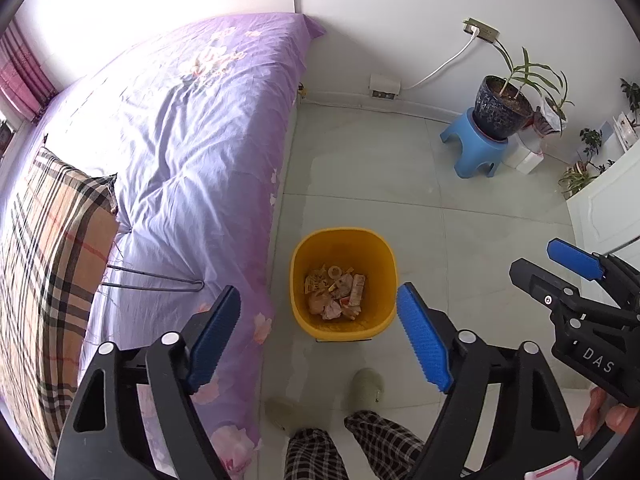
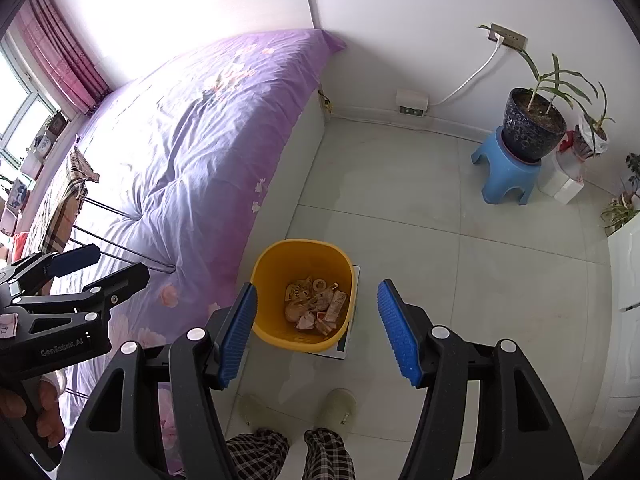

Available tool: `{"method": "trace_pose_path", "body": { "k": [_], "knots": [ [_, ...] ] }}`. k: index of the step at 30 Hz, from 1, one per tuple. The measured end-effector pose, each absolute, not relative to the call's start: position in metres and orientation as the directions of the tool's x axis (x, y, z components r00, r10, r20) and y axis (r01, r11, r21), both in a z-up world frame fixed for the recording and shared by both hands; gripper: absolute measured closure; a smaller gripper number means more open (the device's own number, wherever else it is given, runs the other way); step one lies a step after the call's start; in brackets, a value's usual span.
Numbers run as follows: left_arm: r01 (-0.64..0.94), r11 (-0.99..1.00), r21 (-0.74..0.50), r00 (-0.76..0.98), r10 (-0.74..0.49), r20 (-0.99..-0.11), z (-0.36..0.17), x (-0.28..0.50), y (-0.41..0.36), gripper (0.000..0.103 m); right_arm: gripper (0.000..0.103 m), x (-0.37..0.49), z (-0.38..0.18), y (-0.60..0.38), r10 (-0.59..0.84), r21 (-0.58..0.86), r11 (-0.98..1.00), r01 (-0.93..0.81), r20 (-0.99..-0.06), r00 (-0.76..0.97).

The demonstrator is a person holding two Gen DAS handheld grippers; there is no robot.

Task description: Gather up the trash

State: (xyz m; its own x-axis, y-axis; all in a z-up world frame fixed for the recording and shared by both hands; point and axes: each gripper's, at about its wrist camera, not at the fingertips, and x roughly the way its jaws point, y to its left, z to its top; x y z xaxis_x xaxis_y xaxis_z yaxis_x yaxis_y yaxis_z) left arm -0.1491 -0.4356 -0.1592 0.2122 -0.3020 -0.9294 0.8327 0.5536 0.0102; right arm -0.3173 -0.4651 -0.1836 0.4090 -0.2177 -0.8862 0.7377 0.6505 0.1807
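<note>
A yellow waste bin [image 1: 344,240] stands on the tiled floor beside the bed, with crumpled wrappers and paper scraps [image 1: 336,292] at its bottom. My left gripper [image 1: 318,292] hangs above the bin, pointing steeply down, open and with nothing between its blue pads. In the right wrist view the same bin [image 2: 280,332] and its trash [image 2: 316,304] lie below my right gripper [image 2: 317,284], which is also open and empty. Each gripper shows at the edge of the other's view: the right gripper [image 1: 560,264] and the left gripper [image 2: 100,268].
A bed with a purple sheet [image 1: 192,152] fills the left, with a plaid cloth [image 1: 52,264] and a wire hanger [image 1: 160,280] on it. A blue stool [image 1: 476,148] carries a potted plant by the wall. A white cabinet [image 1: 604,200] stands right. The person's slippered feet [image 1: 366,388] are below.
</note>
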Motion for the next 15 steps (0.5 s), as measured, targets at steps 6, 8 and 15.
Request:
{"method": "trace_pose_path", "body": {
  "k": [6,8,15],
  "knots": [
    [0.824,0.567,0.008,0.217,-0.303,-0.928,-0.1585,-0.1499,-0.4368,0.037,0.038,-0.3163,-0.1841,-0.4703,-0.212,0.182,0.665,0.724,-0.884,0.417],
    [0.819,0.574,0.007,0.219,-0.301,-0.928,-0.1581,-0.1499,-0.4370,0.037,0.038,-0.3161,-0.1842,-0.4712,-0.210,0.182,0.670,0.720,-0.883,0.419],
    [0.792,0.611,0.000,0.236,-0.306,-0.923,-0.1517,-0.1482,-0.4330,0.005,0.038,-0.3143,-0.1850,-0.4745,-0.201,0.185,0.685,0.705,-0.882,0.426]
  ]
}}
